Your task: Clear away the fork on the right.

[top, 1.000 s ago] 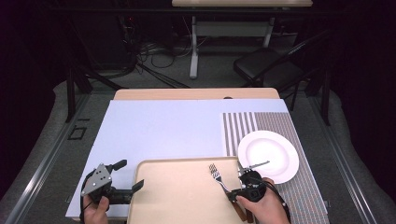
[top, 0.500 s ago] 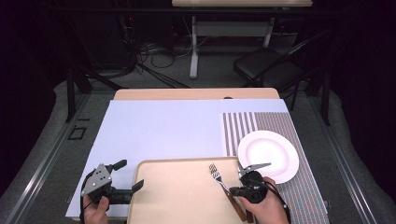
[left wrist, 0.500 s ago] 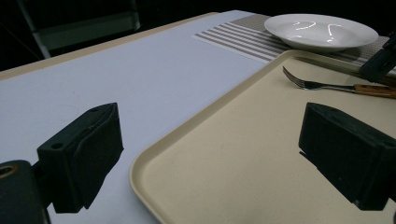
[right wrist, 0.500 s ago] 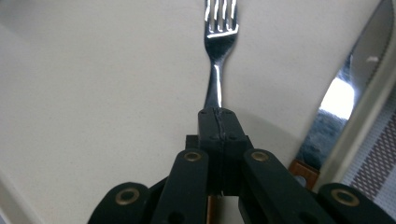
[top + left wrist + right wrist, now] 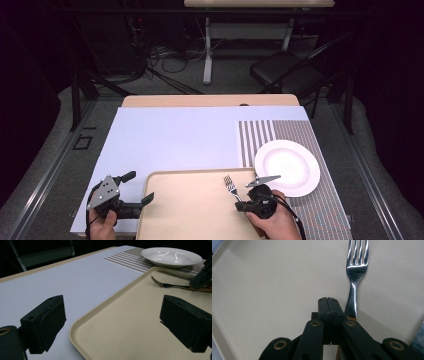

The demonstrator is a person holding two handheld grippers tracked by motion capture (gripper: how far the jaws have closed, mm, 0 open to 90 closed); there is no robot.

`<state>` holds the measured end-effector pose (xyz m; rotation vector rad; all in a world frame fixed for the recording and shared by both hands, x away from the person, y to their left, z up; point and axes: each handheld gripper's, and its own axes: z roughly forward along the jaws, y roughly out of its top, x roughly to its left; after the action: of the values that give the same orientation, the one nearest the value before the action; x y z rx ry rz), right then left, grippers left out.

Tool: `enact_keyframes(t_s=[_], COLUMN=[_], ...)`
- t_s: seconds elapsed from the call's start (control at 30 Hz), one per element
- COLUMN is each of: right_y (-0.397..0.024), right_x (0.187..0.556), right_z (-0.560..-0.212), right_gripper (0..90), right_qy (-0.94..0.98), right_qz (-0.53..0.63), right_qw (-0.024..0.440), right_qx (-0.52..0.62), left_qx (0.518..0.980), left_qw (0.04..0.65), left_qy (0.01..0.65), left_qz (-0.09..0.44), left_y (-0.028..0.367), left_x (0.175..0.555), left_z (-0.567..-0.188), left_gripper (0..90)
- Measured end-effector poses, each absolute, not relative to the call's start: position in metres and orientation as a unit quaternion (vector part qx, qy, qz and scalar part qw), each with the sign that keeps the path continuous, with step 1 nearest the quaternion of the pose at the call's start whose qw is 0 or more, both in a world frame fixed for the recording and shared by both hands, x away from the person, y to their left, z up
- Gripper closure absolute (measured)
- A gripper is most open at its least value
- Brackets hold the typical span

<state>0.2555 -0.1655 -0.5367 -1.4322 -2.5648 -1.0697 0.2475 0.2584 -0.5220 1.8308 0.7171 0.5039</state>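
Jaws of the right gripper meet with nothing between them, beside the silver metal fork lying on the beige plastic tray. From above, the left gripper stands open over the tray's left rim, and the round white plate sits on the striped placemat.

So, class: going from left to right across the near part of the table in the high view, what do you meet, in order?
Left gripper → tray → fork → right gripper → plate.
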Motion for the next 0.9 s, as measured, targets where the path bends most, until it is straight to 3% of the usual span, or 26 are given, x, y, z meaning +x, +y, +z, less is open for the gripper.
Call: enact_keyframes(t_s=[0.9], right_y=[-0.18], right_x=[0.265], right_z=[-0.543], right_gripper=[90.0], right_qy=[-0.817], right_qz=[-0.31], right_qw=[-0.001], right_qx=[-0.486], left_qx=[0.765], left_qw=[0.529], left_qy=[0.301], left_qz=[0.211], left_y=[0.258], left_x=[0.248], left_z=[-0.522], left_gripper=[6.7])
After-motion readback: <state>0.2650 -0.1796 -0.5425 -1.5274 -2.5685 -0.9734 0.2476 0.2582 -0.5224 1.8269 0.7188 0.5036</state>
